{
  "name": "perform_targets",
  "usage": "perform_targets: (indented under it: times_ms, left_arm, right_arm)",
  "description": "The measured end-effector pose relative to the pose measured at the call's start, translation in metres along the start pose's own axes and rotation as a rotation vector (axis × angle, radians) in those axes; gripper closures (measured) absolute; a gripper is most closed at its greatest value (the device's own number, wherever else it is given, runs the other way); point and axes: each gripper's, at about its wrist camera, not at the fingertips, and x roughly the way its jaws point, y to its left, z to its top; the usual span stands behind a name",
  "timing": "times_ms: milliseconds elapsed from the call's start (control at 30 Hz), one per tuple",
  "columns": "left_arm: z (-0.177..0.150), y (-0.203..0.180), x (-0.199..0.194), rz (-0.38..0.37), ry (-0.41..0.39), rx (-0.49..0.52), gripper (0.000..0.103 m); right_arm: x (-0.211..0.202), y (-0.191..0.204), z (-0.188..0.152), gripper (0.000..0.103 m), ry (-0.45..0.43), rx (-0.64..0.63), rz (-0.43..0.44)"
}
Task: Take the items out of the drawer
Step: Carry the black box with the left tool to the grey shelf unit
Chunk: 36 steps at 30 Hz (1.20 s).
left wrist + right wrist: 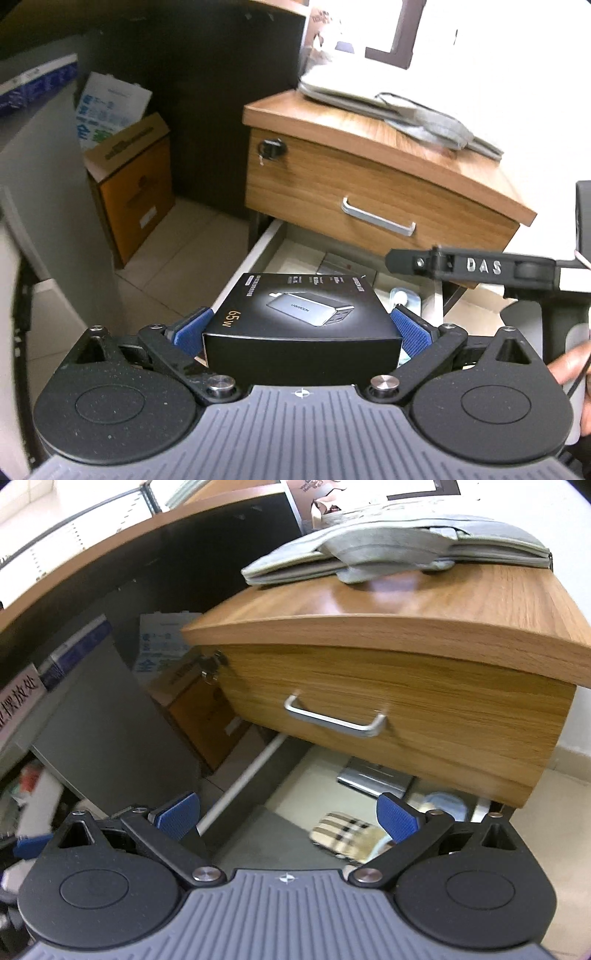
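My left gripper (301,323) is shut on a black UGREEN 65W charger box (303,314), its blue pads (194,326) pressing both sides. The box hangs above the open lower drawer (258,251) of a wooden cabinet (332,184). In the right wrist view my right gripper (288,814) stands open with nothing between its fingers, over the same drawer (306,771). Inside the drawer lie a plaid pouch (343,834), a silver flat item (373,775) and a pale blue item (443,805). The right tool's black body marked DAS (480,266) shows at the right of the left wrist view.
The top drawer is closed, with a silver handle (332,718) and a key in its lock (271,149). A grey fabric sleeve (388,550) lies on the cabinet top. An orange cardboard box (129,192) stands on the tiled floor to the left. A hand (572,365) holds the right tool.
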Motion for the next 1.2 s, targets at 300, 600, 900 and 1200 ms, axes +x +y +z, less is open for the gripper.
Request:
perform_targets:
  times_ms: [300, 600, 900, 1200]
  left_arm:
    - [-0.015, 0.013, -0.056, -0.005, -0.063, -0.006, 0.002]
    - [-0.024, 0.041, -0.109, 0.028, -0.111, -0.048, 0.002]
    - [-0.025, 0.075, -0.163, 0.093, -0.178, -0.061, 0.002]
    - [-0.037, 0.112, -0.215, 0.201, -0.243, -0.101, 0.002]
  right_arm:
    - [-0.041, 0.048, -0.005, 0.000, -0.030, -0.019, -0.003]
    - [-0.078, 0.094, -0.011, 0.000, -0.042, -0.055, 0.039]
    - [-0.099, 0.146, -0.022, 0.000, -0.032, -0.146, 0.103]
    - [-0.103, 0.196, -0.028, 0.000, -0.021, -0.233, 0.165]
